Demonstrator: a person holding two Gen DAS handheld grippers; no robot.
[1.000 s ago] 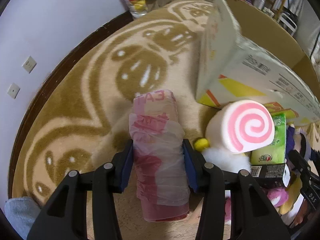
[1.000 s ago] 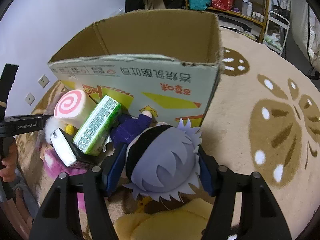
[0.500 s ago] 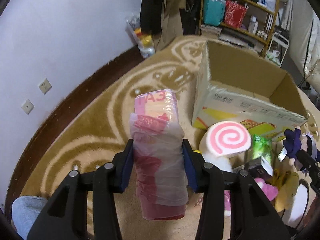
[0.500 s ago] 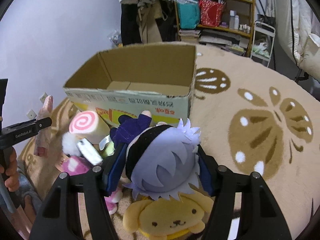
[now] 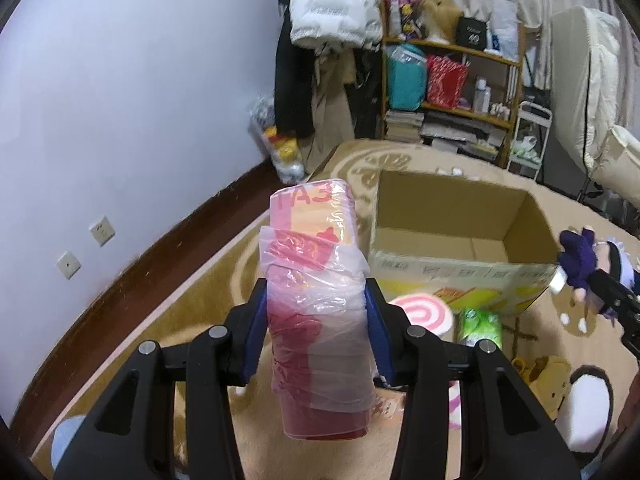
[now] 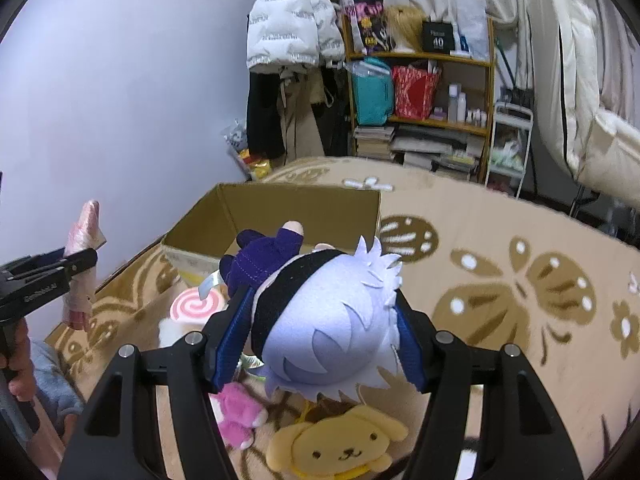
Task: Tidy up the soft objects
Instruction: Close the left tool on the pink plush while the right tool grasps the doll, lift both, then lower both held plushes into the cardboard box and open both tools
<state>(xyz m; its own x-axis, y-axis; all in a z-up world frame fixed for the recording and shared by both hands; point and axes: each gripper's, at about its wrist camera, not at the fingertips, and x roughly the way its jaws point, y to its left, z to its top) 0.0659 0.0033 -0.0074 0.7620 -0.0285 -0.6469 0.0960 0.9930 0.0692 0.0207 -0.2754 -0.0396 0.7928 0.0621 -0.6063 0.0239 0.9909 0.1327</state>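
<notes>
- Left wrist view: the left gripper [image 5: 316, 338] is closed on a pink pack wrapped in clear plastic [image 5: 316, 304], its blue pads pressing both sides; the pack stands upright in the centre of the frame, clear of the floor.
- Right of centre, the open cardboard box [image 5: 460, 240] sits on the beige patterned carpet [image 5: 192, 304], and what shows of its inside looks bare.
- Below the box's near wall lie a pink swirl roll plush [image 5: 424, 314] and a green pack [image 5: 480, 324]; a yellow dog plush [image 5: 544, 368] lies in the lower right.
- At the right edge, the purple-clad doll [image 5: 580, 264] hangs in the other gripper, level with the box's near corner.
- Right wrist view: the right gripper [image 6: 316, 332] is clamped on that doll's pale-haired head [image 6: 332, 328], its purple body pointing toward the box [image 6: 280, 216] in the centre.
- Under the doll lie the yellow dog plush [image 6: 340, 448], a pink plush [image 6: 238, 412] and the swirl roll [image 6: 198, 304]; the left gripper [image 6: 80, 264] with its pack shows at the left edge.
- Judgement: both items are lifted and the carry to the box is in hand; next, each must pass over the near rim and be let go inside.
- The near wall is the edge to clear. The room above the box looks open, but the two grippers converge on one opening, so going one at a time seems safer.
</notes>
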